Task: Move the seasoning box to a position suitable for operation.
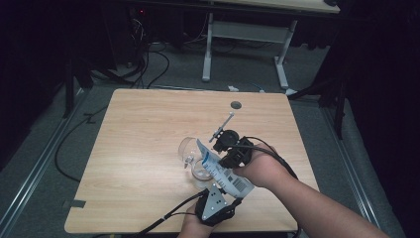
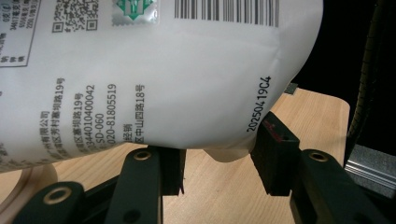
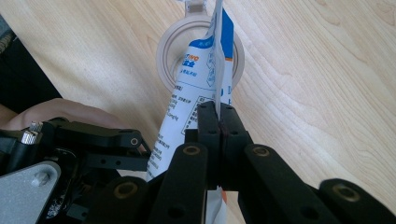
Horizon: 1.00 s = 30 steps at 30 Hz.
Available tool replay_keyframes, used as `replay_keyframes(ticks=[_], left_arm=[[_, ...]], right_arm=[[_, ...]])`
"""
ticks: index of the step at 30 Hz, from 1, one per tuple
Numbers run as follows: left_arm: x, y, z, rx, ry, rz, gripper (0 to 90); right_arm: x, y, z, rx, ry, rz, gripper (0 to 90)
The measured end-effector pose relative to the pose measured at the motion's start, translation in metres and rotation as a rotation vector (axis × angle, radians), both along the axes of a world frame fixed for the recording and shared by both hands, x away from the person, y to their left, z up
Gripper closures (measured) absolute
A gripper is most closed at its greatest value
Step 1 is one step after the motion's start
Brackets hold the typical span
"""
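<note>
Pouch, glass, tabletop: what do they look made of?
Pouch: likely plastic film, smooth semi-gloss white, printed; it bulges and creases softly.
Glass: clear glass or hard plastic, since the wood shows through it.
Tabletop: wood-grain surface, matte, probably laminate.

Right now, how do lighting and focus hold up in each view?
High view: room dark, table lit, pouch small and soft. Left gripper view: pouch sharp, print legible, black background. Right gripper view: evenly lit, jaws sharp, glass slightly soft.

Light wooden table (image 1: 138, 163), clear glass jug (image 1: 190, 153) standing on it
</note>
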<state>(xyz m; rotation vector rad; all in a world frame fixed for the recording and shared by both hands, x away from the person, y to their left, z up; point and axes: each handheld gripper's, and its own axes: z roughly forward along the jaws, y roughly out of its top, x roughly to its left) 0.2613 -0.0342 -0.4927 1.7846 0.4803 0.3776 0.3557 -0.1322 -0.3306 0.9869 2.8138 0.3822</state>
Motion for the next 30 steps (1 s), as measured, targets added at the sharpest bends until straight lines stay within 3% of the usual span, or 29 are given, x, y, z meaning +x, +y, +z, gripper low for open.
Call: replay_keyframes(ticks=[30], left_arm=[[0.0015,0.0012,0.0017,-0.011,0.009,0.0,58.4]], right_arm=[[0.002,0.0044,0.0005,-0.01,-0.007,0.016,89.8]])
